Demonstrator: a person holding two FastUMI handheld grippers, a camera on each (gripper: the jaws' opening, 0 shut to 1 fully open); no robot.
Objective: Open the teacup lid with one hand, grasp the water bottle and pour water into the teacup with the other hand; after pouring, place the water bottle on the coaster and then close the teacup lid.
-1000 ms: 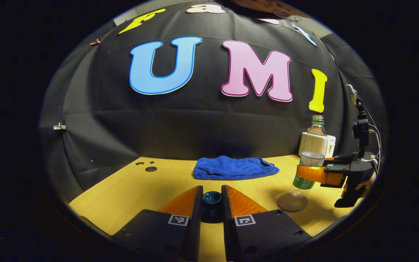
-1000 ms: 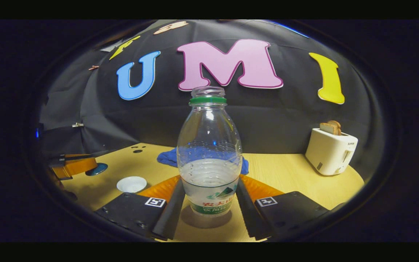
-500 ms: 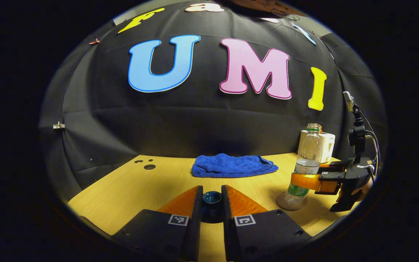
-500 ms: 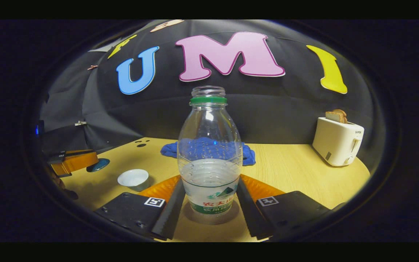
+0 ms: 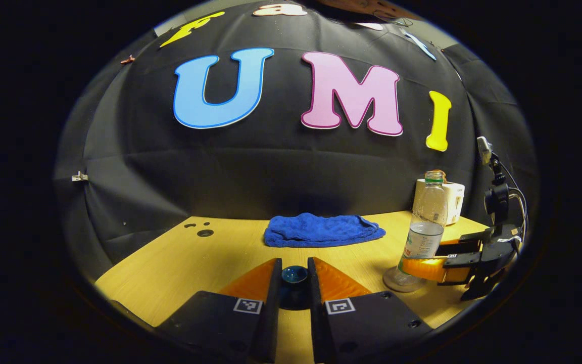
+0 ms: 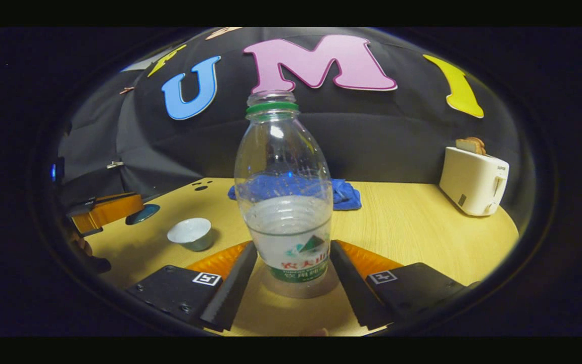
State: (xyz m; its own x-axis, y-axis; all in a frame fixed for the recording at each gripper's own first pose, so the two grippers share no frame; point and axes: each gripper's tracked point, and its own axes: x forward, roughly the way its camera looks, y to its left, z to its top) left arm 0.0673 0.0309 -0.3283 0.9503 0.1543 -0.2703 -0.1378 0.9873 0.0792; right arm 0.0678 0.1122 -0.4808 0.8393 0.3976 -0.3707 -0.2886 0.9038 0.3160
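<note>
Bottle (image 6: 286, 202) stands upright on the coaster (image 5: 403, 279), apparently free between the right gripper's (image 6: 291, 283) spread fingers. Left gripper (image 5: 294, 283) pinches the teacup lid (image 5: 294, 275); open teacup (image 6: 190, 233) sits nearby.

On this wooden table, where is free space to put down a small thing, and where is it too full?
Free: the bare wood between the blue cloth and the white toaster, and the patch between the cloth and the white teacup. Crowded: around the clear plastic water bottle on its round coaster, flanked by the right gripper.
</note>
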